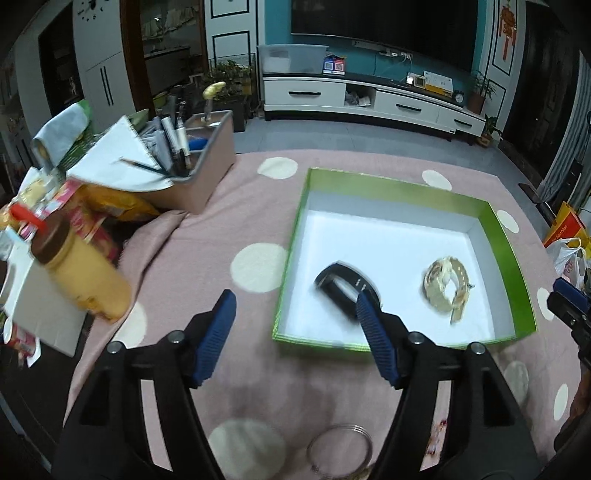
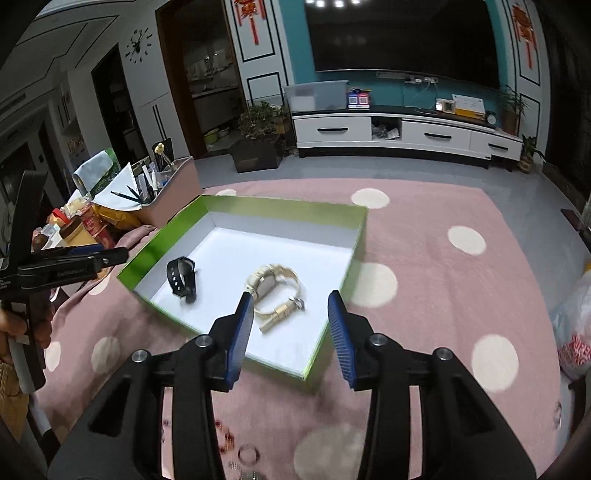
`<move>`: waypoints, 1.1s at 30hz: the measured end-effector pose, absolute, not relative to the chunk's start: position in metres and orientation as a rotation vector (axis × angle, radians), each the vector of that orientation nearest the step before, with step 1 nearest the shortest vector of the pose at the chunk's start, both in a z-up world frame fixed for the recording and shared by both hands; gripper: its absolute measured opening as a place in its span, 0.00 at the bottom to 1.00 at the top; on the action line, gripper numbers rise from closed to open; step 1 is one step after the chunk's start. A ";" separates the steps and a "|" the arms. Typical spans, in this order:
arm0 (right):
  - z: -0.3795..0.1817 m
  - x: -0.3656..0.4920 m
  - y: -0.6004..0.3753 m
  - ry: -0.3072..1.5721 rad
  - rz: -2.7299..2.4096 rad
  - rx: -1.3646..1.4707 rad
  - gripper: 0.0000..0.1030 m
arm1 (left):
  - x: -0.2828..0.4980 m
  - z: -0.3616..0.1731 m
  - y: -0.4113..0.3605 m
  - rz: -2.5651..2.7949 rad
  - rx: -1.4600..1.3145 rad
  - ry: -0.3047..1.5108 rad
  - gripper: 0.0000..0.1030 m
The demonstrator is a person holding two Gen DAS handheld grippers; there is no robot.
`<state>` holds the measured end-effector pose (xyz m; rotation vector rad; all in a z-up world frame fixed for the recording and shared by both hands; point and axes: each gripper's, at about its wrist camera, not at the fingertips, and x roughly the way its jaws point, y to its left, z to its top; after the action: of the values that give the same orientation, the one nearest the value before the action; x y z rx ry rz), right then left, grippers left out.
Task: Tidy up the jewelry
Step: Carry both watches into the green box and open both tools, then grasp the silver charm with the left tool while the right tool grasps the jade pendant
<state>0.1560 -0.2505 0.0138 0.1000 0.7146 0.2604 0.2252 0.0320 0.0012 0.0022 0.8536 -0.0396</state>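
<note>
Stood on a pink cloth [image 1: 258,206] with pale cream dots, draped over the work surface: a shallow green box [image 1: 506,236] with a white floor, open at the top. Inside, well apart from each other, lay a black wristband [image 1: 341,280] toward the nine o'clock side in the left wrist view and a gold watch [image 1: 448,286] toward three o'clock, both resting on the white floor. Hovered just before the box's near wall, the left gripper [image 1: 297,310], its blue pads spread wide with nothing between them (only cloth and box rim showed through the gap). Spread likewise but less widely, the right gripper [image 2: 291,314], over the near corner of the box, empty, with the gold watch just past its left pad. Lay on the cloth at six o'clock in the left view, close under the gripper, a thin silver bangle [image 1: 340,448]; at six o'clock in the right view, a few small rings [image 2: 247,453], blurred. Crowded at nine to ten o'clock: a yellow jar [image 1: 85,273] with a brown lid, snack packets, and a pink caddy [image 1: 210,166] holding pens and paper. Beyond, at twelve o'clock, a grey tiled floor, a white TV cabinet [image 1: 373,98] against a teal wall, a large dark screen [image 1: 384,29] above it, and potted plants at either end.
</note>
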 end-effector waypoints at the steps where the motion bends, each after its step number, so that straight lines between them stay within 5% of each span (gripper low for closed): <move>1: 0.013 0.149 -0.253 0.718 0.258 0.108 0.41 | 0.218 0.002 0.036 -0.038 -0.004 0.853 0.67; 33: -0.037 0.005 -0.235 0.864 0.306 0.146 0.41 | 0.038 -0.057 0.051 -0.209 -0.125 0.974 0.67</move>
<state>0.0048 -0.2346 -0.0366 0.1459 0.8643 0.3062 0.0378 0.0511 -0.0570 -0.1247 0.9739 -0.2088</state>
